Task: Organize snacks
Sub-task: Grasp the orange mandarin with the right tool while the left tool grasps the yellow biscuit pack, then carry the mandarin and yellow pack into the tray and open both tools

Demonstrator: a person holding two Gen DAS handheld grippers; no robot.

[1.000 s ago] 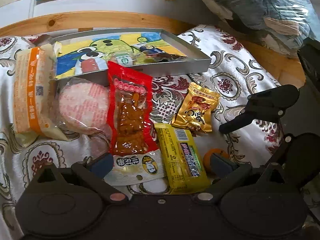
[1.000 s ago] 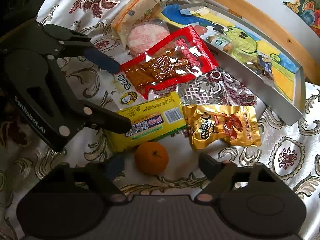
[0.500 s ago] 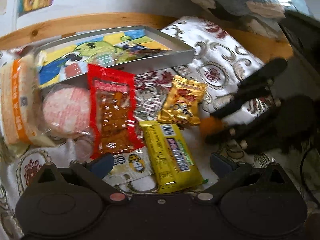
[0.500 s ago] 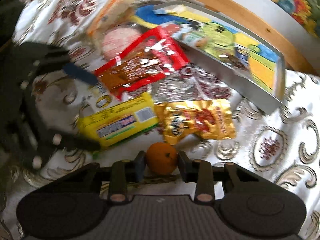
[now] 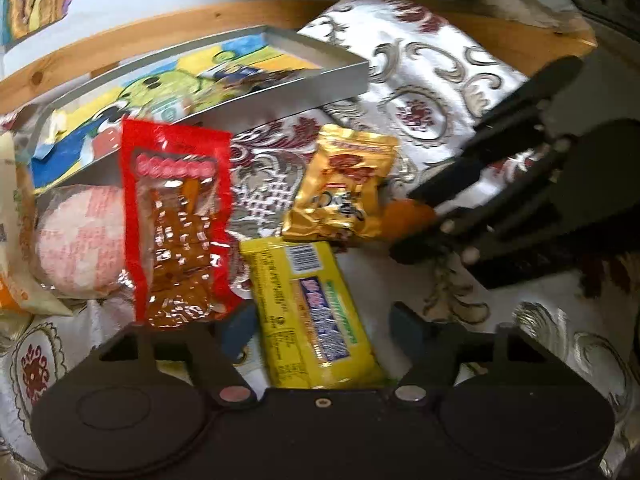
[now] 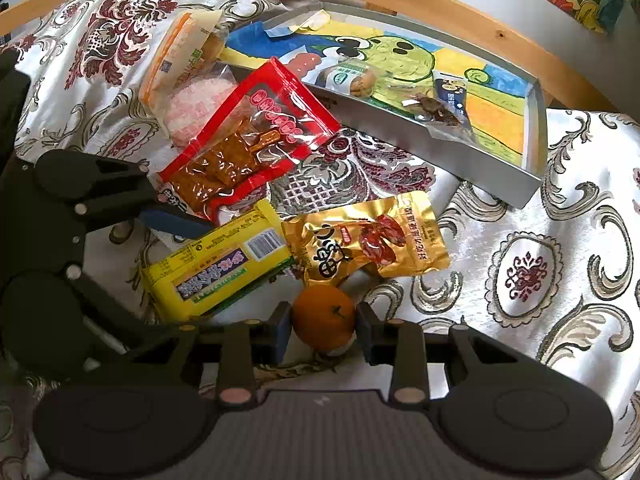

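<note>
the right claw (image 6: 323, 328) pinches the one orange (image 6: 324, 316), which sits on the table's patterned cloth (image 6: 540, 280) just below the gold packet (image 6: 372, 240). left of that packet lie one yellow bar (image 6: 220, 268), with the spread left claw (image 5: 320, 332) around it, and one red pouch (image 6: 248, 140). the one grey tray (image 6: 472, 160) above the packet holds two small snacks.
</note>
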